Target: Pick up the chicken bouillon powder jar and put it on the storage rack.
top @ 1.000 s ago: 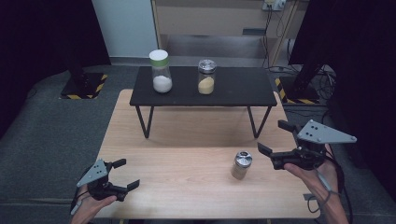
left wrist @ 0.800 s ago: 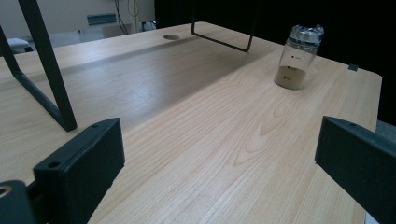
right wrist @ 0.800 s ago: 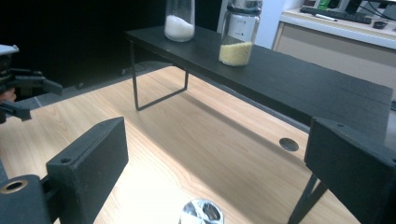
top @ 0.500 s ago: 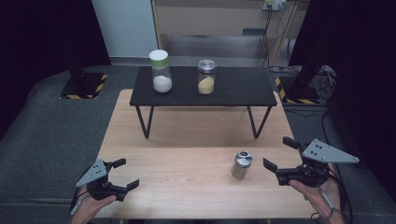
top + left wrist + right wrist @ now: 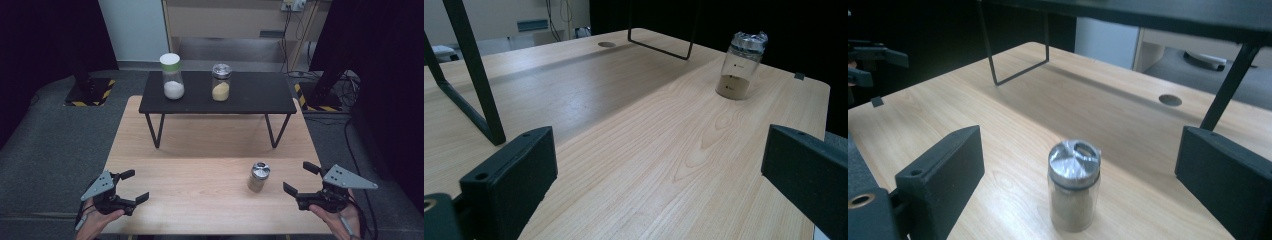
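My right gripper point(image 5: 302, 180), jaws apart, faces the small shaker jar point(image 5: 258, 176) standing upright on the counter point(image 5: 200, 170); I judge a level, centred approach below its metal cap best, while my left gripper point(image 5: 131, 186) waits with jaws apart.

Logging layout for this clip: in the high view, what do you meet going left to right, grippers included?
Left gripper → white-filled jar with green lid → yellow-filled jar → small metal-capped shaker → right gripper.
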